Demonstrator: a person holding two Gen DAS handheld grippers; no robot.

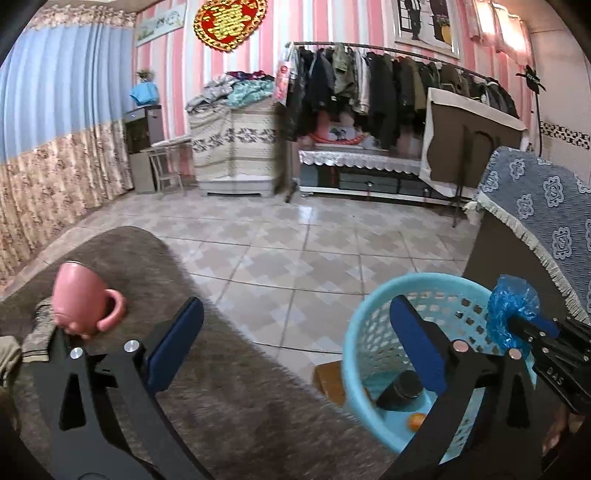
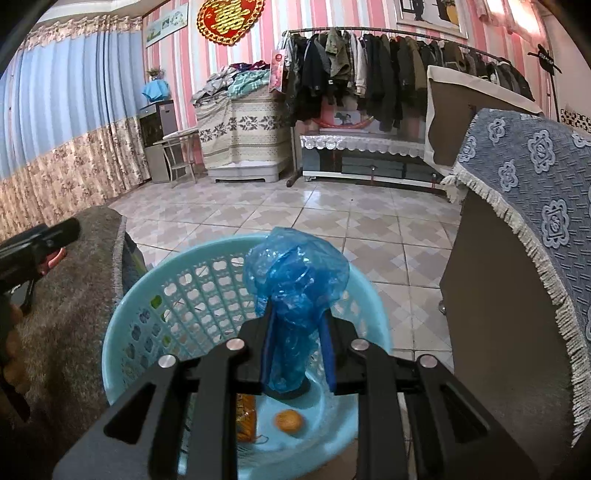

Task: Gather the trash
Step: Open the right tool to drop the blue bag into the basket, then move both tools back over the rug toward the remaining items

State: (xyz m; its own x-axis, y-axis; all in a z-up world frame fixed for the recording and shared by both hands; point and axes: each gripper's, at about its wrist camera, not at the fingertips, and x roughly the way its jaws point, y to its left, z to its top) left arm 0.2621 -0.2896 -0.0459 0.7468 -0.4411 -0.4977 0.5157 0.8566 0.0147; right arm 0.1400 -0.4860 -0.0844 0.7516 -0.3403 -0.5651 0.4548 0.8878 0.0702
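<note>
Right gripper (image 2: 295,325) pinches the blue bag (image 2: 295,280) right over the basket (image 2: 122,332) — drop step; next, release. Left gripper (image 1: 295,332) hangs spread, empty, beside it.

A lived-in room with pink striped walls

A pink mug (image 1: 83,297) sits on a brown rug (image 1: 207,373); beyond the tiled floor (image 1: 295,254) hang dark coats on a clothes rack (image 2: 399,66), beside blue curtains (image 2: 62,92) and a red-gold wall ornament (image 1: 229,23).
</note>
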